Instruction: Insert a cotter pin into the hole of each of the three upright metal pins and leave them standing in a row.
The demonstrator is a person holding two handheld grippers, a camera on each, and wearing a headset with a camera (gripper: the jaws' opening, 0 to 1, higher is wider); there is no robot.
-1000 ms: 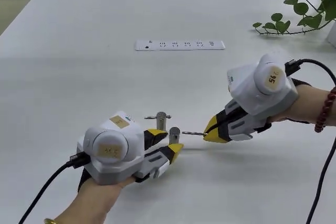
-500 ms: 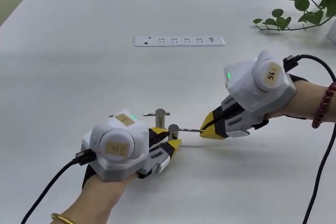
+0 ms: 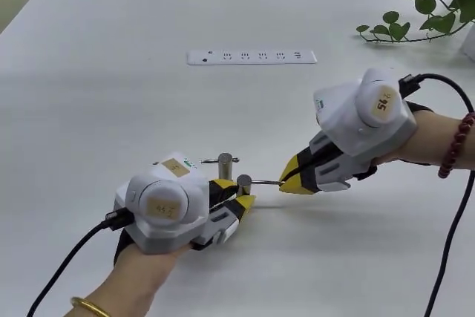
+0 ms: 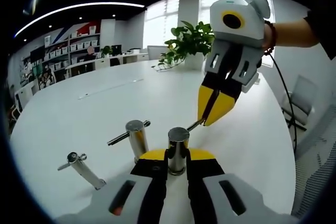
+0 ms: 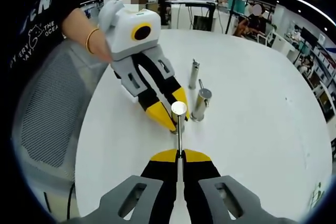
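Where the white surface point(image 3: 111, 94) begins at the left, the left gripper view shows the third pin point(image 4: 86, 170) set apart from the others. It leans in that bent picture and has a looped cotter pin point(image 4: 67, 162) across its top. Next to the right stands the second pin point(image 4: 137, 137), upright, with a crossing cotter pin point(image 4: 122, 135) through its head. In the head view it rises just behind the left gripper point(image 3: 236, 194). That gripper, held in a hand at the lower left, has its jaws closed tight on the shaft of the gripped pin point(image 3: 244, 182), which stands upright on the surface just beside the second pin. To its right, the held cotter pin point(image 3: 266, 182) lies level in the air, its far end touching the gripped pin just under the top; whether it has entered the hole I cannot tell. The right gripper point(image 3: 286, 181) clamps the other end, jaws pinched narrow on the wire. Farther back lie a white power strip point(image 3: 251, 56) and, at the right corner, a leafy plant point(image 3: 434, 12).
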